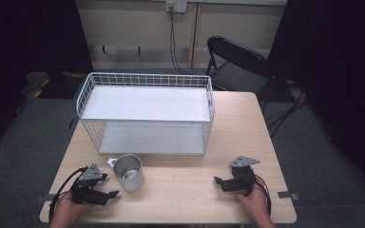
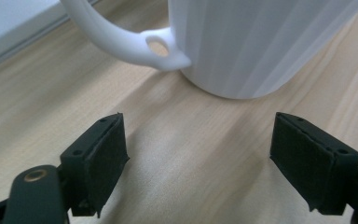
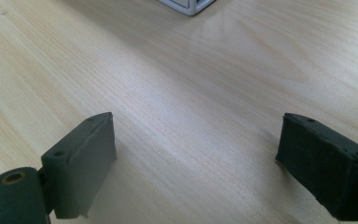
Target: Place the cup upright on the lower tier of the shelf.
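The mug (image 1: pixel 129 172) stands upright on the wooden table (image 1: pixel 185 190), at about 7 o'clock from the table's middle, just in front of the wire rack's (image 1: pixel 146 114) lower shelf. It is pale and metallic-looking in the high view, with an open mouth and a handle (image 1: pixel 110 164) pointing toward 10 o'clock; in the left gripper view its wall (image 2: pixel 242 42) looks white, with a looped handle (image 2: pixel 121 39).

The left gripper (image 1: pixel 105 194) sits at the mug's 8 o'clock, near it but not touching, jaws spread wide with bare wood between them. The right gripper (image 1: pixel 219 182) lies toward 3 o'clock of the mug, well apart, also wide open and holding nothing. Bare tabletop runs between the two grippers and to the near edge. Beyond the table's far right corner stands a folding chair (image 1: pixel 235 59).
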Available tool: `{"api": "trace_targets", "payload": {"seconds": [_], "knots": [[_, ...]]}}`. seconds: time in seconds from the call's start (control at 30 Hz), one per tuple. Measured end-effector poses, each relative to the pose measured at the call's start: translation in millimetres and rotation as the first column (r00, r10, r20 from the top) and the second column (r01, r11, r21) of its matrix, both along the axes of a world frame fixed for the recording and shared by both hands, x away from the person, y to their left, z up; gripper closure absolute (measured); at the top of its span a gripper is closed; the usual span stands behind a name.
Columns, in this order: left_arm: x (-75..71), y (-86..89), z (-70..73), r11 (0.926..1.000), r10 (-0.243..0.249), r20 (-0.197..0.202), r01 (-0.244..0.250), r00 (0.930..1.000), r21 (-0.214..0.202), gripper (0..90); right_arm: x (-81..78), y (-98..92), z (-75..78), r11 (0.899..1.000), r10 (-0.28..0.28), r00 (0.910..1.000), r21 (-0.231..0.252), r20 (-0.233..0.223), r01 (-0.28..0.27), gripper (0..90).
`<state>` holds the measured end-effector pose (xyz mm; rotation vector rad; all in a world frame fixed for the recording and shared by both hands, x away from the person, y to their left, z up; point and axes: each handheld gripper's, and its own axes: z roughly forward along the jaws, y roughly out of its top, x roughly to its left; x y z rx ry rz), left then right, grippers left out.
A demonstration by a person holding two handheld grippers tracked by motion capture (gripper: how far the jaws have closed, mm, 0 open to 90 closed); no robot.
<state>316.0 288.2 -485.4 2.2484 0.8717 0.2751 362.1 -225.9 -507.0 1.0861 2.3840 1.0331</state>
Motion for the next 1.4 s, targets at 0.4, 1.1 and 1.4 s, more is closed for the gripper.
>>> {"api": "trace_targets", "payload": {"seconds": [0.4, 1.1, 1.4], "knots": [[-4.6, 10.5, 40.1, 0.9973, 0.034, 0.022, -0.032, 0.9992, -0.066, 20.8, 0.0, -0.3, -0.1, 1.000, 0.003, 1.0000, 0.002, 0.000, -0.003, 10.4], [-4.9, 12.8, 69.7, 0.9920, 0.067, -0.002, -0.067, 0.9977, -0.107, 20.7, -1.0, -0.7, -0.2, 1.000, 0.003, 1.0000, 0.002, 0.002, -0.003, 10.5], [-7.1, 18.0, 79.9, 0.9893, 0.095, -0.005, -0.095, 0.9955, -0.111, 20.6, -1.0, -0.7, -0.1, 1.000, 0.003, 1.0000, 0.002, 0.001, -0.003, 10.5]]}}
